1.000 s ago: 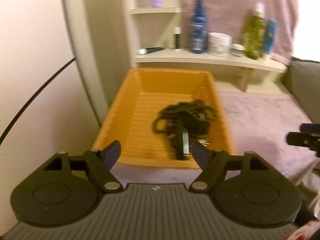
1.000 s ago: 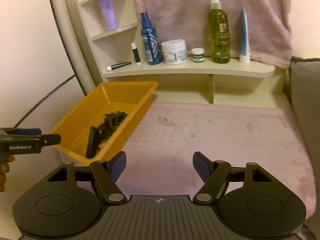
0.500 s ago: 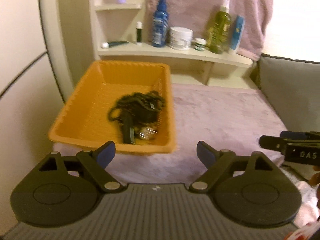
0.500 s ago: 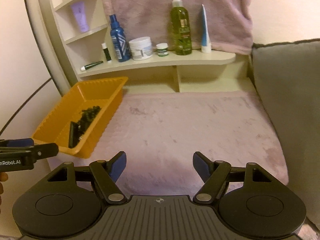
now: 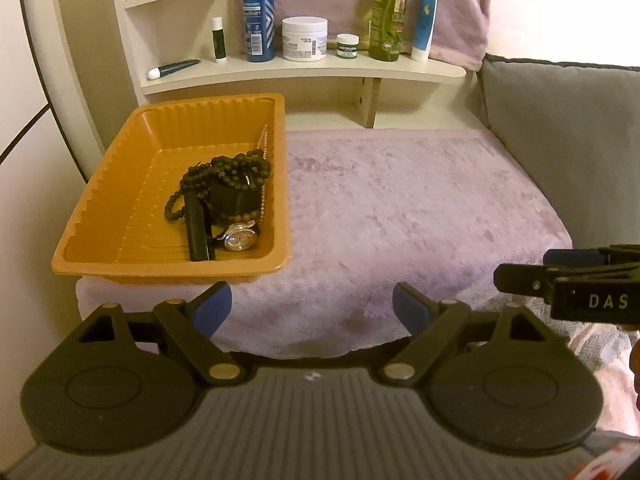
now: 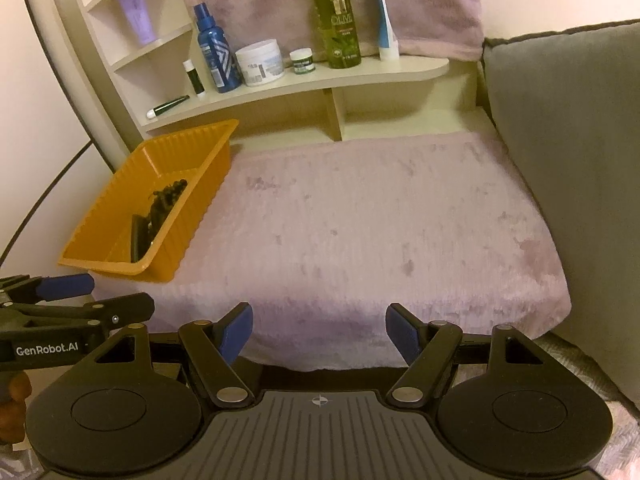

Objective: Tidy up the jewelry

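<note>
From the left wrist view, the left gripper (image 5: 312, 306) has drawn back from the orange tray (image 5: 100, 200) it was hanging over a second ago, and its jaws stand wide with nothing between them. The jewelry now lies in the tray's right half: a black bead necklace (image 5: 224, 170), a silver watch (image 5: 239, 237) and a dark strap (image 5: 198, 232), beside a thin pale bead chain against the right wall. That suggests the drop is done, and the purple blanket (image 5: 400, 208) shows no loose pieces. At the right edge, the right gripper (image 5: 568, 276) carries the letters "DAS". From the right wrist view, the right gripper (image 6: 319, 332) has also pulled back; its jaws are spread wide and empty over the blanket's near edge. The tray (image 6: 100, 258) sits well off to the left, with dark beads just visible inside. The left gripper (image 6: 80, 300) reads "GenRobot.AI", and the green bottle (image 6: 336, 20) on the shelf (image 6: 400, 70) reads "OLIVE".
</note>
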A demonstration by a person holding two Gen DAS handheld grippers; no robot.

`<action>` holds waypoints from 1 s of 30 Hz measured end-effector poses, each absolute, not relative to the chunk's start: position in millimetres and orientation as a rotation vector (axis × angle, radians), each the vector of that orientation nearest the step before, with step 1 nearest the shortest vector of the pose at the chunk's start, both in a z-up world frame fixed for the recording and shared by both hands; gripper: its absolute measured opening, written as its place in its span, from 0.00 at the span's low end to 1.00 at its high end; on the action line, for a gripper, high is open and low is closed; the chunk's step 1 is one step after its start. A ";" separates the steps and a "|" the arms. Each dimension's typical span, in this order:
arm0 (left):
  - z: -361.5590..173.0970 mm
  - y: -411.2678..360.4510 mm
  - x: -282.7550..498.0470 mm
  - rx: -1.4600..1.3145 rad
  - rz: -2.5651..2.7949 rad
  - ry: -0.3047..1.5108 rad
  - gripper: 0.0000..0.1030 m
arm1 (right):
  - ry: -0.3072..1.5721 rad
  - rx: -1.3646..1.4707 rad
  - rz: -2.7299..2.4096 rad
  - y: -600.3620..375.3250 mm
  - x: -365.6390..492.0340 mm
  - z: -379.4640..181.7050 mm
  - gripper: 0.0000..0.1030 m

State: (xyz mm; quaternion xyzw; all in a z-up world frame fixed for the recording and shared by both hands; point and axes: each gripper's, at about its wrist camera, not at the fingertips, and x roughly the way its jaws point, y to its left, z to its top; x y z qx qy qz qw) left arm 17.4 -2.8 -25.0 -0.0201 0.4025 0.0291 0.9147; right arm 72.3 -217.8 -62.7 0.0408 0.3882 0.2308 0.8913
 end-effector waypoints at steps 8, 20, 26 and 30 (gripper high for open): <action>-25.6 -3.5 21.2 -0.041 0.065 0.833 0.84 | 0.819 0.081 0.478 -215.5 72.2 -65.6 0.71; -26.7 -6.8 22.1 -0.033 0.056 0.835 0.84 | 0.829 0.081 0.475 -214.2 73.9 -66.8 0.71; -26.8 -6.7 21.9 -0.034 0.057 0.835 0.84 | 0.826 0.082 0.469 -213.0 72.5 -67.0 0.71; -26.8 -6.6 21.9 -0.034 0.056 0.834 0.84 | 0.823 0.082 0.470 -213.0 72.5 -66.8 0.71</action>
